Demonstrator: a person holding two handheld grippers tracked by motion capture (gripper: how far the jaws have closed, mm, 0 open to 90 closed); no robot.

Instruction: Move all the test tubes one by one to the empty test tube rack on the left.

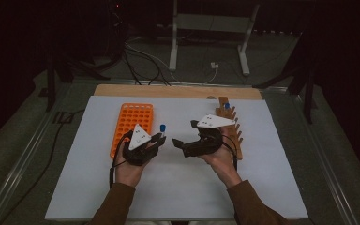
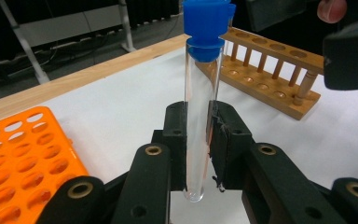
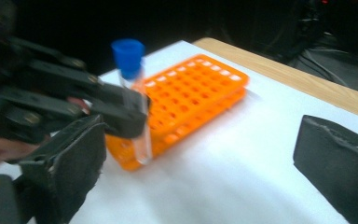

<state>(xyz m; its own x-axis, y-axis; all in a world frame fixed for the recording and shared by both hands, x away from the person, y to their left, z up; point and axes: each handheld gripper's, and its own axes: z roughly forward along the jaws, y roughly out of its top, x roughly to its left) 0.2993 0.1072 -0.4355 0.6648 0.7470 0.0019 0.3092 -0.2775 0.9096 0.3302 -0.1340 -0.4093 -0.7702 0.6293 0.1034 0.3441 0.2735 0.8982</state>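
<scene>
Clear test tube (image 2: 198, 116), blue cap, upright, pinched between left gripper (image 2: 197, 140) jaws, held just above the white mat (image 1: 178, 187) right of the orange rack (image 1: 132, 123). Right gripper (image 1: 178, 143) faces it, jaws spread, wooden rack (image 1: 232, 129) behind.

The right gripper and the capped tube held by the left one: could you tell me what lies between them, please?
Nothing: in the high view, bare white mat separates the open right gripper from the tube in the left gripper.
</scene>
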